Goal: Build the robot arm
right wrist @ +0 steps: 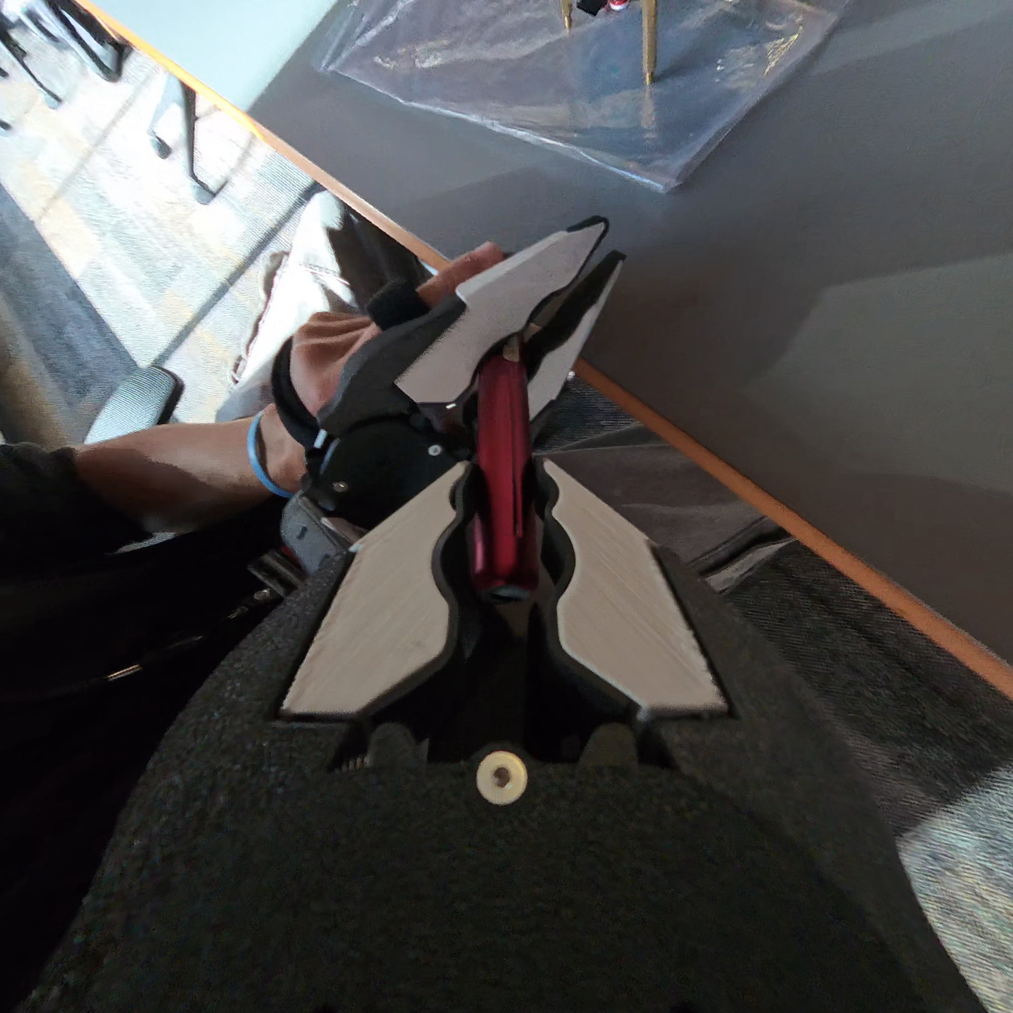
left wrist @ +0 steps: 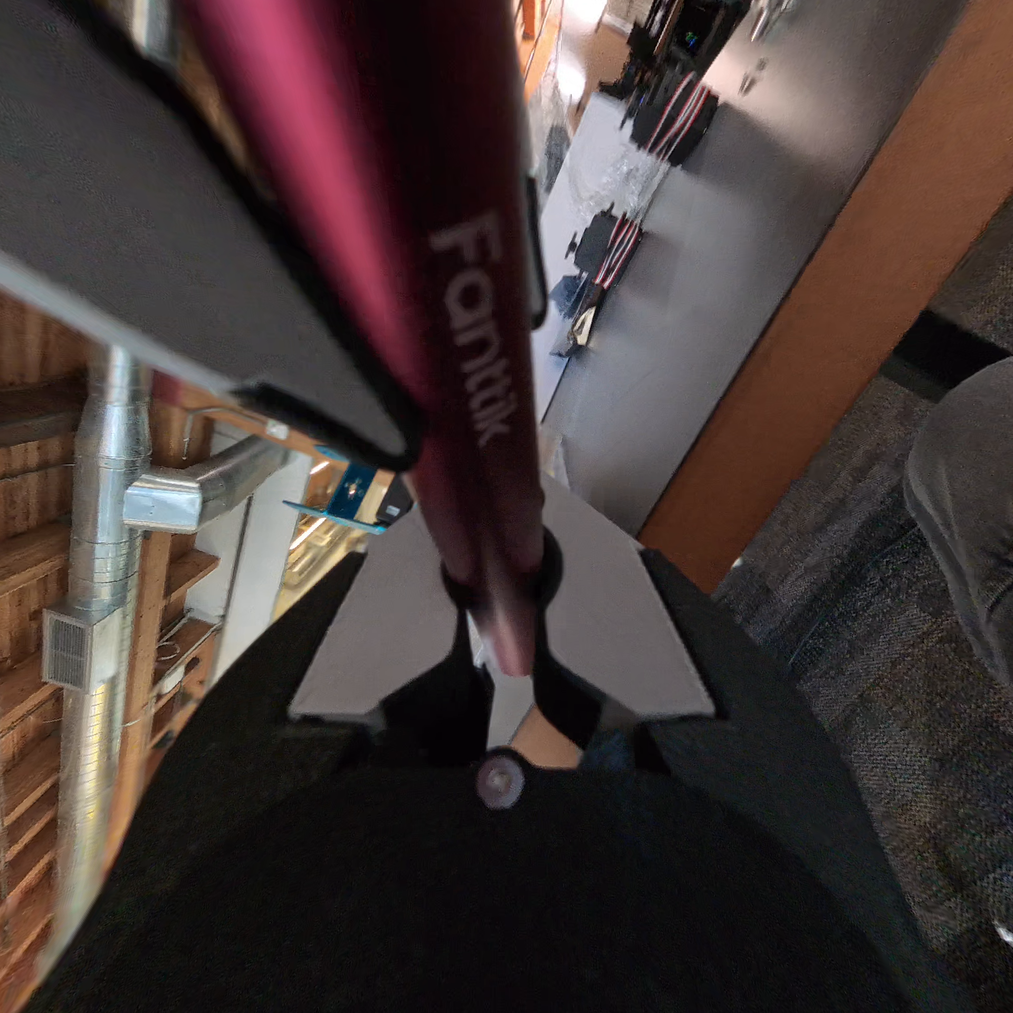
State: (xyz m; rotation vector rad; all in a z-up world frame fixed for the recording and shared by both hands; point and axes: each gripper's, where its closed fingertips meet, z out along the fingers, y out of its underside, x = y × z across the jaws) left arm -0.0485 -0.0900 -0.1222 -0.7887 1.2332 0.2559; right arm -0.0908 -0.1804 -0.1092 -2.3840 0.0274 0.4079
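A dark red metal pen-shaped tool with white lettering is held between both grippers in the air beside the table edge. My right gripper is shut on its thick rear part, and the butt end sits between the white finger pads. My left gripper faces it from the far side, shut on the tool's narrow front end. In the left wrist view the tool runs up from my left gripper, and one finger of the right gripper lies against it at upper left.
A grey table with an orange edge carries a clear plastic bag and two thin gold rods. Black parts with red-and-white wires lie on it. A hand with a blue wristband holds the left gripper. Carpet lies below. One gripper's finger ends stand about 10 centimeters off the other's.
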